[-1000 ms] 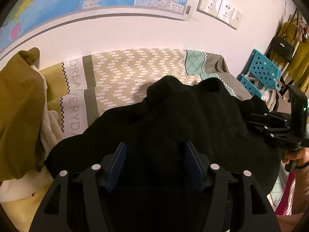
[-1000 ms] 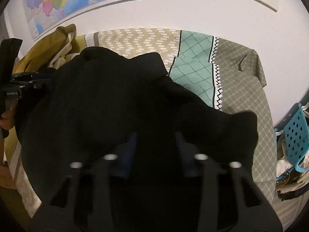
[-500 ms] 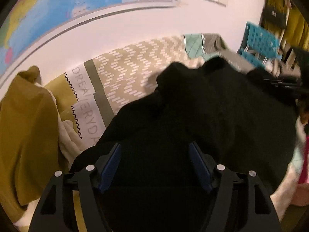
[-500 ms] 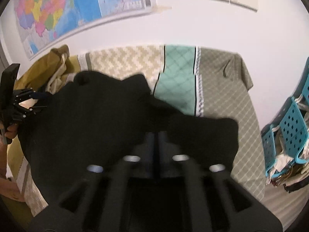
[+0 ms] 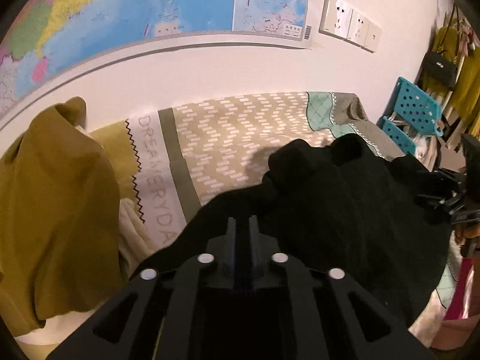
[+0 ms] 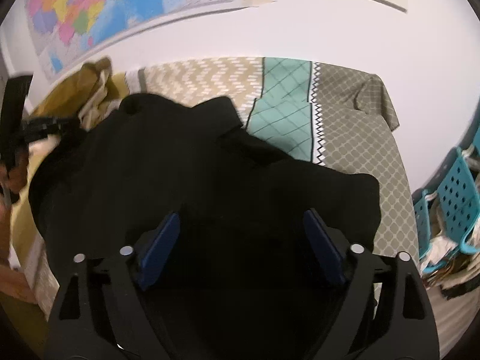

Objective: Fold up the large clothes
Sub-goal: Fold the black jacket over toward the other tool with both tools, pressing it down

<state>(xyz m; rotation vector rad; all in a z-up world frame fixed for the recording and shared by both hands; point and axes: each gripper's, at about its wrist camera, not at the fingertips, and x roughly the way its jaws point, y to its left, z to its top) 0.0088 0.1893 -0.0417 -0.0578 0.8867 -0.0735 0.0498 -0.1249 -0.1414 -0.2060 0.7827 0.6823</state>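
Note:
A large black garment (image 5: pixel 339 207) lies bunched on the patterned bed cover (image 5: pixel 240 138). It also fills the middle of the right wrist view (image 6: pixel 180 168). My left gripper (image 5: pixel 241 225) is shut, its blue pads pressed together at the garment's near left edge; whether cloth is between them is hidden. My right gripper (image 6: pixel 240 234) is open, its blue pads (image 6: pixel 162 243) wide apart over the garment's near edge. The right gripper also shows at the right edge of the left wrist view (image 5: pixel 450 198). The left gripper shows at the left of the right wrist view (image 6: pixel 36 126).
A mustard and cream pile of clothes (image 5: pixel 51 210) lies at the bed's left end. A turquoise perforated basket (image 5: pixel 411 114) and hanging clothes stand to the right. The wall with a map (image 5: pixel 150 6) and sockets (image 5: pixel 348 27) runs behind the bed.
My left gripper was open and has closed at the garment's edge. My right gripper closed half a second ago and now stands wide open.

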